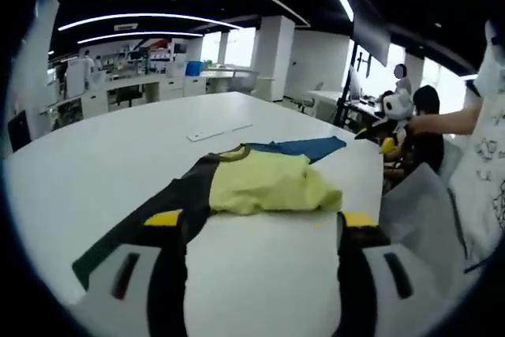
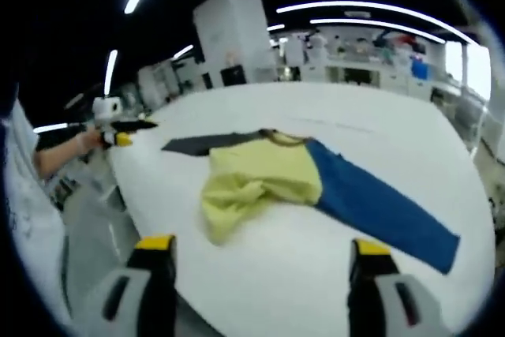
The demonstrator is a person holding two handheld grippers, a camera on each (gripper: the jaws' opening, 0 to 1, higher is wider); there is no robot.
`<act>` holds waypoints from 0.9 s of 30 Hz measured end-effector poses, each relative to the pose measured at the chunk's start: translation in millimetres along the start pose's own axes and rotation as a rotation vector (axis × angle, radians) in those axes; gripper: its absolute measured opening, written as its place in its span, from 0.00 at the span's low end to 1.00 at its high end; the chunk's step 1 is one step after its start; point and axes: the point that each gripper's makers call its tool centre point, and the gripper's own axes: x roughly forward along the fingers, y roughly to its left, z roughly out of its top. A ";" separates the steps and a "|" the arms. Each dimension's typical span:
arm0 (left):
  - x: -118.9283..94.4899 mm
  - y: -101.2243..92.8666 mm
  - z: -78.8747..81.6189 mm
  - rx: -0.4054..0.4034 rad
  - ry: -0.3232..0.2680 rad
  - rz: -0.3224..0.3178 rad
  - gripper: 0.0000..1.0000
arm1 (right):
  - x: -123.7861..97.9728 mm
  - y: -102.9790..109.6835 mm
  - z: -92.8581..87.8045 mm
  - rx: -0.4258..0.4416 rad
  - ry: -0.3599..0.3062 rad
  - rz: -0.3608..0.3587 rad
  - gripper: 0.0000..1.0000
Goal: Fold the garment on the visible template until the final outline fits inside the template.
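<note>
While both tools hang above the near edge of the white tabletop point(image 1: 118, 163), the garment point(image 1: 264, 183) lies spread on it ahead of them, clear of either tool.

Item, garment: a long-sleeved top with a pale yellow body, one blue sleeve point(image 2: 387, 207) and one black sleeve point(image 1: 150, 219). The yellow body is bunched and rumpled, with a loose fold toward the tabletop's edge. In the right gripper view the blue sleeve runs out flat to the right and the black sleeve point(image 2: 205, 144) points left behind the body. In the left gripper view the black sleeve stretches toward the camera on the left, passing beneath the left jaw's line of sight, and the blue sleeve point(image 1: 304, 147) shows behind the body.

Item, left tool point(image 1: 260, 230): jaws apart, yellow-tipped, holding nothing, raised over the tabletop short of the garment.

Item, right tool point(image 2: 260, 254): jaws apart, yellow-tipped, holding nothing, near the tabletop's edge and short of the yellow body.

Item, flat white strip point(image 1: 217, 132): lies on the tabletop beyond the garment.

Item, surroundings: an open office with ceiling light strips, white pillars and distant desks; a person's sleeve point(image 1: 489, 163) at the tabletop's side.
</note>
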 end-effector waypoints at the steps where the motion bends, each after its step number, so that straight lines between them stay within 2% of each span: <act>1: 0.0 -3.0 -0.1 -0.002 -0.001 0.001 0.74 | 3.0 4.4 1.5 -0.016 0.002 0.014 0.90; 2: 1.1 -13.2 1.7 -0.007 -0.009 0.004 0.75 | 5.7 6.0 1.2 -0.034 0.010 0.025 0.90; 6: 2.8 -22.9 -1.9 -0.007 -0.004 0.016 0.73 | 17.3 19.2 -1.1 -0.136 0.049 0.069 0.89; 9: 6.3 -39.3 -4.5 -0.003 0.000 0.019 0.72 | 25.6 29.6 -2.9 -0.226 0.077 0.102 0.87; 13: 8.7 -47.5 -10.0 -0.014 0.004 0.035 0.71 | 37.6 44.6 -1.3 -0.335 0.088 0.141 0.86; 15: 9.6 -51.4 -11.8 -0.027 0.001 0.044 0.71 | 44.2 51.8 -5.6 -0.402 0.115 0.166 0.82; 18: 10.8 -56.0 -16.6 -0.039 0.001 0.055 0.71 | 55.9 61.8 -7.5 -0.482 0.122 0.200 0.80; 21: 11.8 -59.5 -19.8 -0.049 -0.002 0.071 0.70 | 67.8 67.3 -7.4 -0.625 0.127 0.223 0.75; 23: 11.7 -60.4 -19.7 -0.059 -0.014 0.084 0.69 | 74.0 70.9 -8.0 -0.688 0.127 0.239 0.72; 26: 12.9 -63.1 -17.3 -0.068 -0.031 0.100 0.68 | 84.3 75.8 -16.7 -0.888 0.163 0.259 0.65; 27: 12.6 -62.4 -17.8 -0.069 -0.033 0.104 0.68 | 86.8 77.7 -19.9 -0.910 0.169 0.270 0.64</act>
